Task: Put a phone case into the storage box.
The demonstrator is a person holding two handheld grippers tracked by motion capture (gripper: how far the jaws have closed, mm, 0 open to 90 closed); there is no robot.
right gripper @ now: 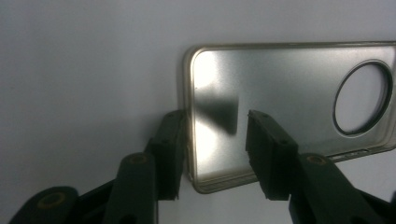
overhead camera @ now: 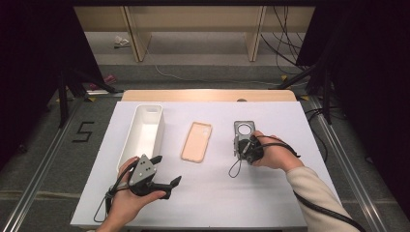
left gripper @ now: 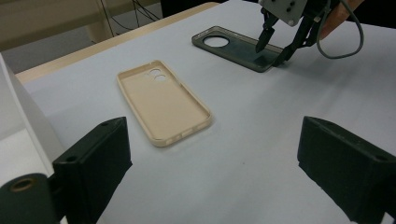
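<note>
two phone cases (overhead camera: 197, 141), one white bin (overhead camera: 143, 130), left gripper (overhead camera: 167, 170) released, right gripper (right gripper: 212, 140) straddling grey case (right gripper: 299, 102) edge, unclamped

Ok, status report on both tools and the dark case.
Right tool astride dark case's short end wall, not clamped. Left tool open, idle. Beige case apart, nothing blocking.

A lab-style recording booth is showing here, not a home. Black curtains (overhead camera: 29, 72) are hanging at the left and right edges of the frame, enclosing a white-topped table (overhead camera: 208, 193) at centre. Metal floor rails (overhead camera: 41, 164) are running down both lower sides, loose cables (overhead camera: 285, 43) are trailing at the upper right, and a taped number (overhead camera: 83, 131) is sitting on the grey floor at the left.
</note>
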